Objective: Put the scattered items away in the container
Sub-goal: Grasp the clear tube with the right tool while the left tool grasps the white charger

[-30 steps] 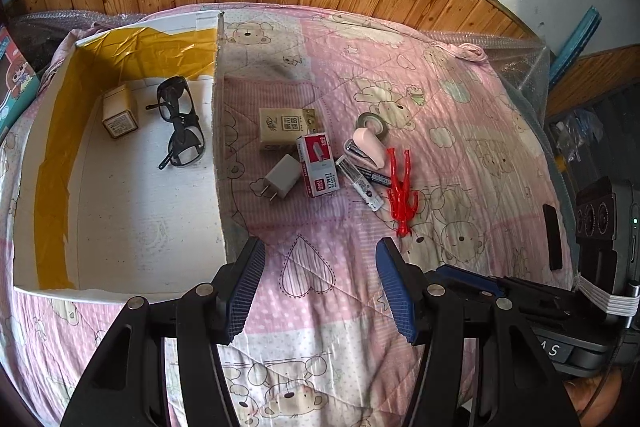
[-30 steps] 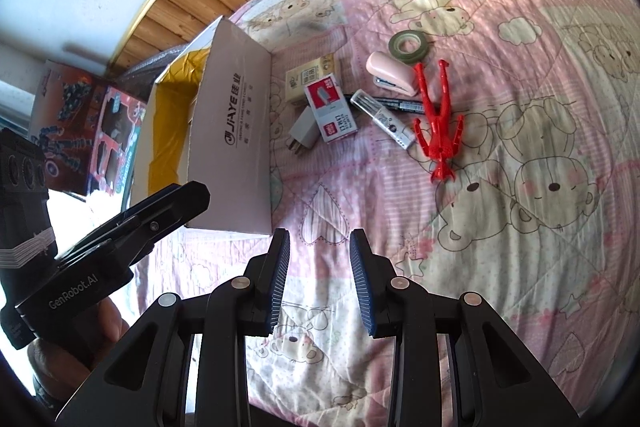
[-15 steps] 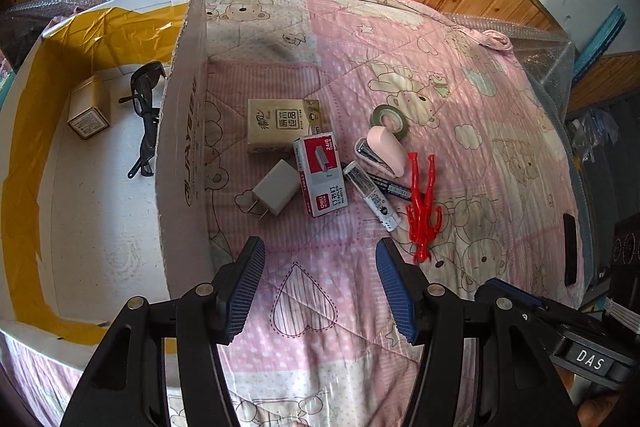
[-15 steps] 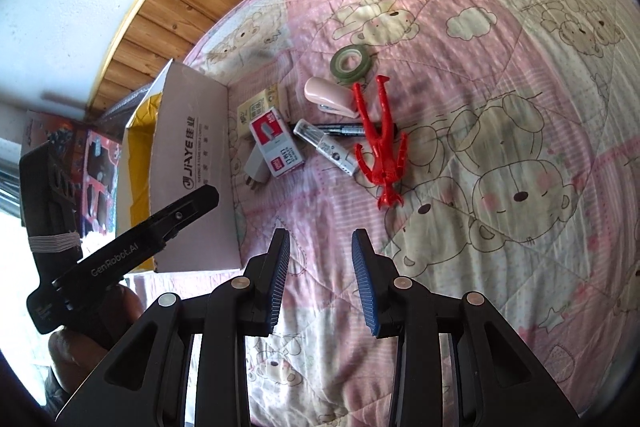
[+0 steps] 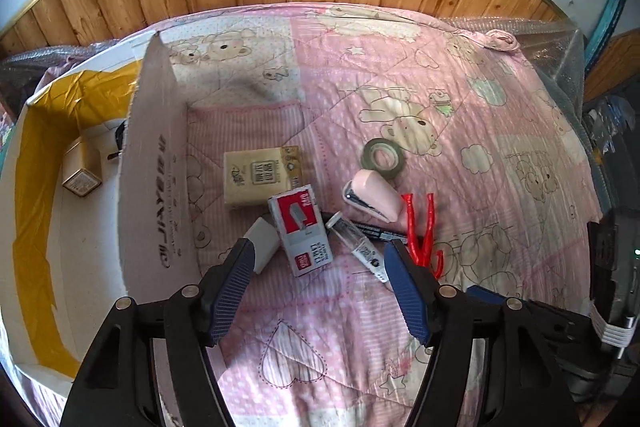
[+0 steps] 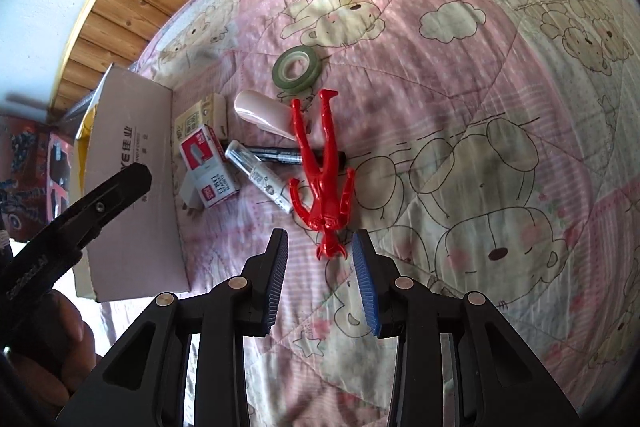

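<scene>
Your right gripper has its fingers narrowly parted and empty, tips just short of the head end of the red figure on the pink quilt. Your left gripper is spread wide, holding nothing, with the staple box and white charger just ahead between its tips.

Against a second ago, both grippers sit closer to the scattered pile; the right one now lines up on the figure.

The cardboard box stands left of the pile, its near wall upright. Inside, a small tan box shows; a dark item beside it is mostly hidden. The tape roll, pink stapler and marker lie outside.
</scene>
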The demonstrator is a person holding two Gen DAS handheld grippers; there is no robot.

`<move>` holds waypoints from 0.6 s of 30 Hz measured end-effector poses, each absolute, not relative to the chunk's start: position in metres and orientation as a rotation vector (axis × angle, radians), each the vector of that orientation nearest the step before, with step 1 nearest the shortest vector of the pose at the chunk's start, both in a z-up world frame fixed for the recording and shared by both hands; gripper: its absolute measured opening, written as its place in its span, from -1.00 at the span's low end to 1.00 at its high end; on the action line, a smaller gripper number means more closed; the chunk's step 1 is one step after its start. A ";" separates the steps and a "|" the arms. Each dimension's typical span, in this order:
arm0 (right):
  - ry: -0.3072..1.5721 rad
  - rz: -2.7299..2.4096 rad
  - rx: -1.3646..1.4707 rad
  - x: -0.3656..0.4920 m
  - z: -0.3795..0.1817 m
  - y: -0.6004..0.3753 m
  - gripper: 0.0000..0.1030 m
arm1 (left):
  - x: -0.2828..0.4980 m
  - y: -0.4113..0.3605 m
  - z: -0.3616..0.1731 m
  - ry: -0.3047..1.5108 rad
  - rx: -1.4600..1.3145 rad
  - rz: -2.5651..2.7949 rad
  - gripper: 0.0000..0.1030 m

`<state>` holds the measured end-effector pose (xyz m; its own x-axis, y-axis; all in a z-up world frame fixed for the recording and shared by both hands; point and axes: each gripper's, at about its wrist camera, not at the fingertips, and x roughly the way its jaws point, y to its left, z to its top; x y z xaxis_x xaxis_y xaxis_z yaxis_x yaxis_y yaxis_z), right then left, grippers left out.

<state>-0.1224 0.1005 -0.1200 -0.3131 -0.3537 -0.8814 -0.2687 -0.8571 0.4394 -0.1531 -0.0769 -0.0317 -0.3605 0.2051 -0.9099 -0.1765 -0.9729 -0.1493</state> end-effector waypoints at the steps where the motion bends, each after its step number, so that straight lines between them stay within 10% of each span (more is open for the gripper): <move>1: -0.821 -2.356 1.814 -0.125 -0.124 0.101 -0.29 | -0.155 -0.075 -0.039 -0.040 -1.638 2.381 0.34; 18: -0.604 -2.381 1.874 -0.144 -0.151 0.091 -0.11 | -0.187 -0.116 -0.107 -0.100 -1.862 2.408 0.34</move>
